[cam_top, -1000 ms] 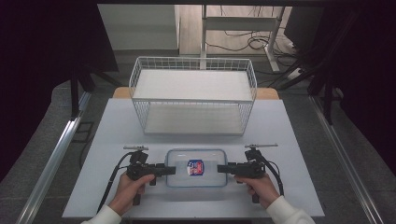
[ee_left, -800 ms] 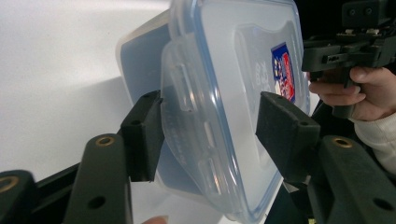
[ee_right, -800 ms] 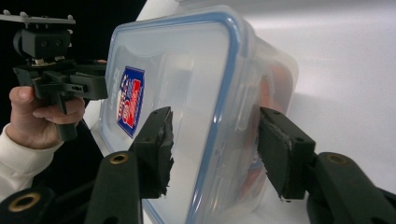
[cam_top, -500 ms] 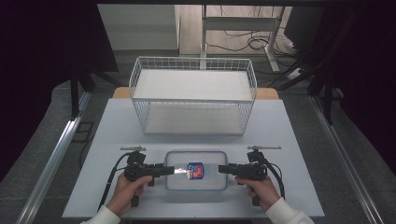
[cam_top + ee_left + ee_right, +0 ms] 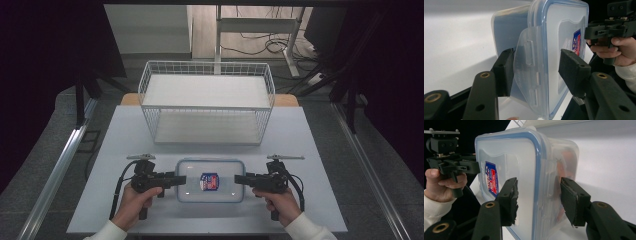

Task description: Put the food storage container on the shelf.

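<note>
A clear plastic container point(image 5: 210, 180) with a blue-rimmed lid and a red-and-blue sticker lies near the table's front edge. My left gripper point(image 5: 181, 180) reaches in at its left end. In the left gripper view, my left gripper point(image 5: 536, 65) has one pad under the side latch flap point(image 5: 526, 62) and the other over the lid. My right gripper point(image 5: 239, 179) takes the right end; in the right gripper view, my right gripper point(image 5: 537, 195) has one pad on the lid and one on the underside. Both sets of jaws have just been closing on the container point(image 5: 529, 165) and now press on it.
A white wire basket point(image 5: 207, 102) stands at the back middle of the white table point(image 5: 310, 150), open at the top. Metal rails run along the floor on both sides. Something orange point(image 5: 565, 162) shows faintly through the container wall.
Hardly anything differs: both grippers stay at the container's two ends, and the container lies in the same spot.
</note>
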Tool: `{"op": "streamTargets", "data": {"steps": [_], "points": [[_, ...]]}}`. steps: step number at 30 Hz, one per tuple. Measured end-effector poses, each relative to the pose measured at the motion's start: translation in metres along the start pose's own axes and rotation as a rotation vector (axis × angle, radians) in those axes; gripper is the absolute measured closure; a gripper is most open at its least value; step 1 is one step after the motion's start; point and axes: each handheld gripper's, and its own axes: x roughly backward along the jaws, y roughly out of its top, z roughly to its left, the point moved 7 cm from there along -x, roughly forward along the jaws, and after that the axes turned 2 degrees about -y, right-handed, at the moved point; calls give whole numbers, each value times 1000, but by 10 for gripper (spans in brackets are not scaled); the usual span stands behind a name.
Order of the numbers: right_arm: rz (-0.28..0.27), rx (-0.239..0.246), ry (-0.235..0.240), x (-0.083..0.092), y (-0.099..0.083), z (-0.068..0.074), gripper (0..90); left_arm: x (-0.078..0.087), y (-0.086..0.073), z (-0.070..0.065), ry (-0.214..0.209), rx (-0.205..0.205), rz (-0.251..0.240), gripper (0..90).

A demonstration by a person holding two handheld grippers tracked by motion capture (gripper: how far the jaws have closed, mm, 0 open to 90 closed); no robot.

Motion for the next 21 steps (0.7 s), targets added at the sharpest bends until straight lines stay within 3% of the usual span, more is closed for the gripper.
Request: {"op": "streamTargets", "data": {"steps": [13,19,21], "points": [[-13,35,2,-7,14,-1,494,2,15,8,17,-21,-10,470],[-23,69,-5,-14,30,-8,494,-3,30,19,20,-33,-16,470],[-34,93,-9,-18,44,-14,494,-8,42,27,19,-38,-21,470]]}}
